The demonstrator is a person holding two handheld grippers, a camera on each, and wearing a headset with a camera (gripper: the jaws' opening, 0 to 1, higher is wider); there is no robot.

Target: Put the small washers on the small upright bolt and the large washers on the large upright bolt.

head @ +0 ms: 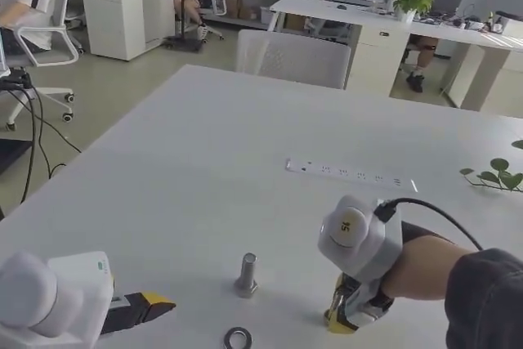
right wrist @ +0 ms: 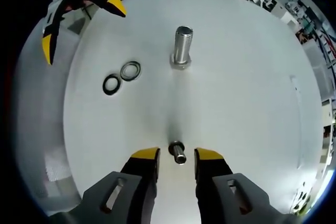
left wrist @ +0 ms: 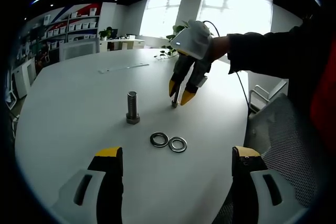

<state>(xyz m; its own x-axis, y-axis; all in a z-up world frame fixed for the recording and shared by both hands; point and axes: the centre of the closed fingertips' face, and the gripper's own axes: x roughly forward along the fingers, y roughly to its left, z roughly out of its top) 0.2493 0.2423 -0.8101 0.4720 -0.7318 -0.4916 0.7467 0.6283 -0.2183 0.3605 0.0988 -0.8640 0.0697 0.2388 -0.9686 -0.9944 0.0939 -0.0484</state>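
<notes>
The large upright bolt point(head: 246, 275) point(left wrist: 132, 107) point(right wrist: 182, 48) stands on the white table. The small upright bolt point(right wrist: 177, 151) point(left wrist: 175, 101) stands between the yellow tips of my right gripper point(right wrist: 177, 156) point(left wrist: 181, 97) point(head: 338, 317); a narrow gap shows on each side, so its jaws are open around it. Two washers lie side by side, a dark one point(right wrist: 111, 84) point(left wrist: 159, 139) and a silvery one point(right wrist: 130, 70) point(left wrist: 177, 144); one washer point(head: 238, 337) shows at the head view's bottom edge. My left gripper point(left wrist: 177, 157) point(right wrist: 79, 17) point(head: 152, 306) is open, empty, short of the washers.
A white power strip point(head: 347, 174) lies farther back on the table point(head: 204, 161). Green plant leaves point(head: 494, 176) reach in at the right edge. Office chairs, desks and seated people are beyond the table.
</notes>
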